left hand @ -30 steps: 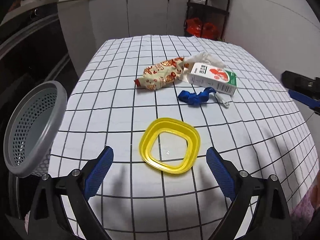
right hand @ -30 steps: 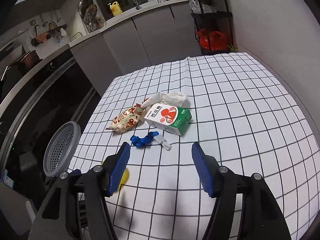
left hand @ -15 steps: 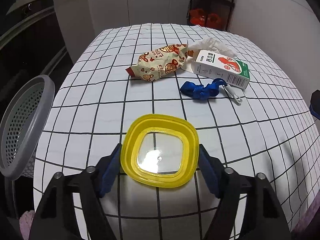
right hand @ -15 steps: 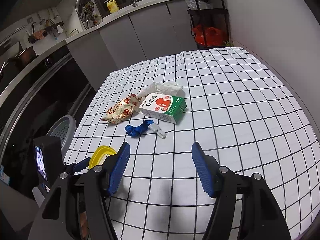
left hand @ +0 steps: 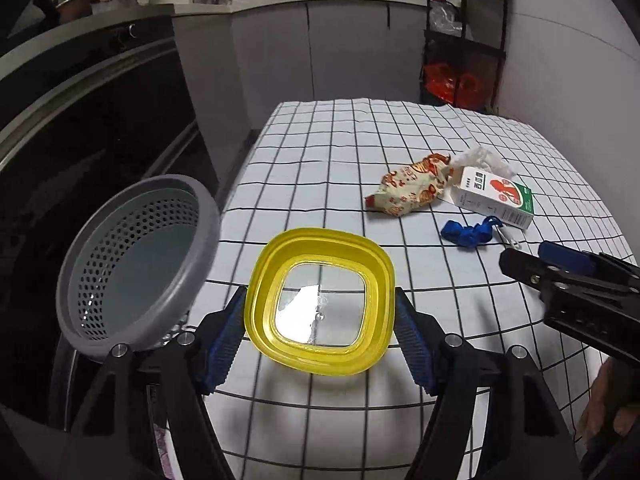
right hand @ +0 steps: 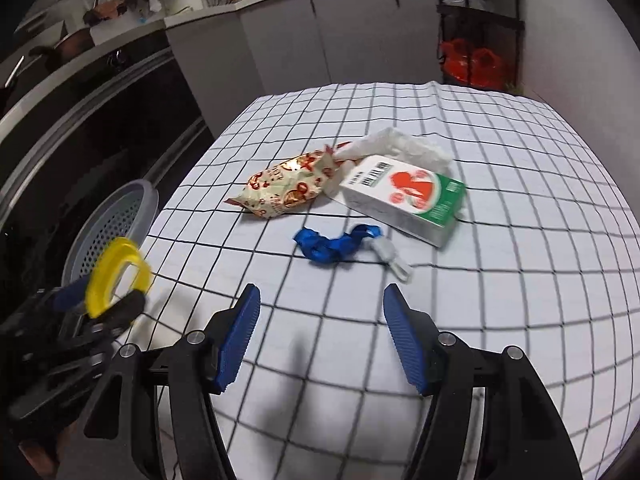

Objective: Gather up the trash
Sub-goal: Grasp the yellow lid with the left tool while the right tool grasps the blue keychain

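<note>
Left wrist view: left gripper (left hand: 320,334) clamps yellow lid (left hand: 320,300) by both sides, lifted above checked worktop (left hand: 360,152). Grey basket (left hand: 136,264) just left, off worktop edge. Snack bag (left hand: 412,190), carton (left hand: 496,202), blue strap (left hand: 466,234) lie farther right.

Right wrist view: right gripper (right hand: 320,340) spread wide, holding nothing, above worktop, near strap (right hand: 336,244).

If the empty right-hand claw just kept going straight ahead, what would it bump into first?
Most likely the blue strap lying on the checked tablecloth, straight ahead of the open right gripper. The boxed carton lies beyond it, slightly to the right. Depth is hard to judge through this lens.
</note>
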The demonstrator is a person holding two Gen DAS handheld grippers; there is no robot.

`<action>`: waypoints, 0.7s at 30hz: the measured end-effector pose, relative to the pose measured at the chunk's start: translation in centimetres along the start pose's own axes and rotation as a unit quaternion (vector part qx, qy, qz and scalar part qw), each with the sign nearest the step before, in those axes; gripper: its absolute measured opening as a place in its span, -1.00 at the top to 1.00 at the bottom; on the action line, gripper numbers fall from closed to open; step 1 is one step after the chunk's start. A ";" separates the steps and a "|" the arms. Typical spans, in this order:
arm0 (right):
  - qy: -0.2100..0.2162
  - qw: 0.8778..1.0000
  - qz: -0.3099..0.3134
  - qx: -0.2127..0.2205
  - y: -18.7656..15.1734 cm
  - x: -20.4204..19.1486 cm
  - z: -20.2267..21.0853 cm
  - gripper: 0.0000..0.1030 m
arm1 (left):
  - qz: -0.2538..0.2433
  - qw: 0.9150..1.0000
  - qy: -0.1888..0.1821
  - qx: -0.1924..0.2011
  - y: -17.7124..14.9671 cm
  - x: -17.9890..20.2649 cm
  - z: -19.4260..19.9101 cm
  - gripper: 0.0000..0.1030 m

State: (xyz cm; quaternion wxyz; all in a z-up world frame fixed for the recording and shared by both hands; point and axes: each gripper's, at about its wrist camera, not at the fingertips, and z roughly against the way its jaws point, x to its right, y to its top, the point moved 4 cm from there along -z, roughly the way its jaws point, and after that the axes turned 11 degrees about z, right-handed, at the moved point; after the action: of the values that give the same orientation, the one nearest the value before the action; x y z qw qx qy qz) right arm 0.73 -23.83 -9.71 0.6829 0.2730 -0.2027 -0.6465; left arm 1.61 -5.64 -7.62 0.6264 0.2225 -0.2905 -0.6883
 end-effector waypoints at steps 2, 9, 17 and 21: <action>-0.009 1.000 0.008 -0.009 0.9 -0.5 -1.7 -0.19 | 0.007 1.000 0.002 0.003 0.2 -1.0 0.5 -0.32; -0.041 0.998 0.015 -0.043 2.0 -0.5 -5.6 0.07 | 0.024 1.000 0.018 0.003 -0.1 -3.4 1.2 -0.32; -0.032 0.998 0.018 -0.058 2.0 -0.2 -6.8 0.99 | 0.039 0.999 0.026 0.001 -0.1 -4.7 1.7 -0.32; -0.011 0.999 0.008 -0.050 1.7 -0.3 -6.0 0.99 | 0.043 0.999 0.028 0.002 0.0 -4.8 2.4 -0.32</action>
State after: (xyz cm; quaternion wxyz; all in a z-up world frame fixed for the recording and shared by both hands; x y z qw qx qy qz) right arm 5.73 -22.81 -13.21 0.6986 0.2294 -0.1798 -0.6535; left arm 0.53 -0.63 -6.16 0.6628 0.2303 -0.2840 -0.6535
